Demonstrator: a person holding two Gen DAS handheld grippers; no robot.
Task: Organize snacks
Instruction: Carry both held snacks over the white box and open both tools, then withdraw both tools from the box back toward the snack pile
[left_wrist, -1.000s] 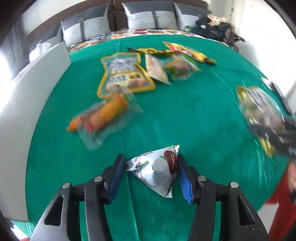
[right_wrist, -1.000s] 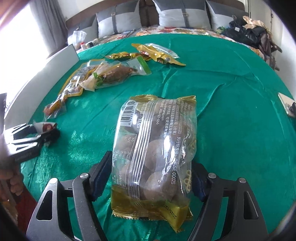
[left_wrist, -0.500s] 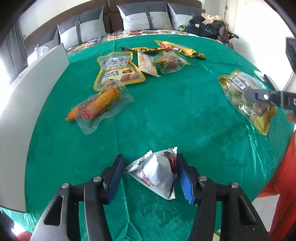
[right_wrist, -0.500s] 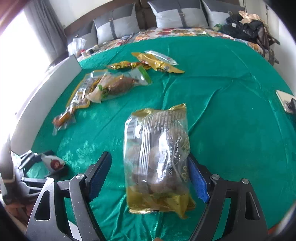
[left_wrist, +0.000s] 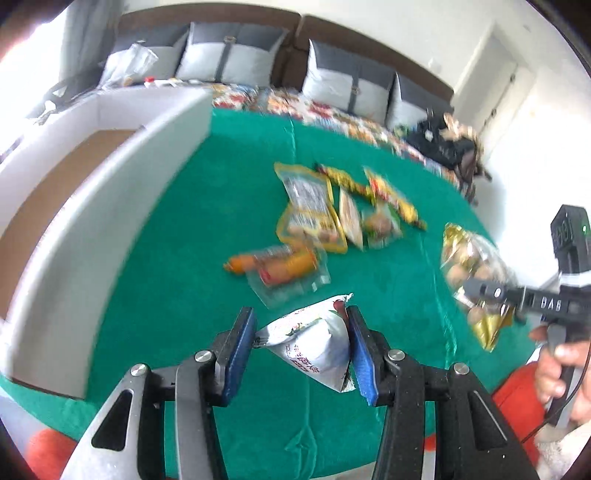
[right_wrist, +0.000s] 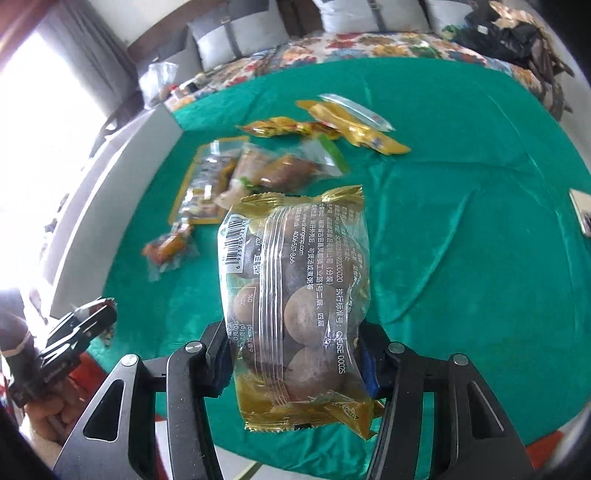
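Left wrist view: left gripper (left_wrist: 301, 349) closing, clamped on white pouch (left_wrist: 314, 347) above green cloth (left_wrist: 184, 258), white box (left_wrist: 110, 177) apparently empty; right wrist view: right gripper (right_wrist: 295, 360) closing, clamped on gold-edged bag (right_wrist: 295, 295), several packets (right_wrist: 258, 173) still unsorted.

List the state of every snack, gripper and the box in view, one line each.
Left gripper: closing on the white triangular packet.
Right gripper: closing on the gold-edged bag of round snacks, lifted.
White box: open, nothing visible inside.
Corn packet: flat on the green cloth.
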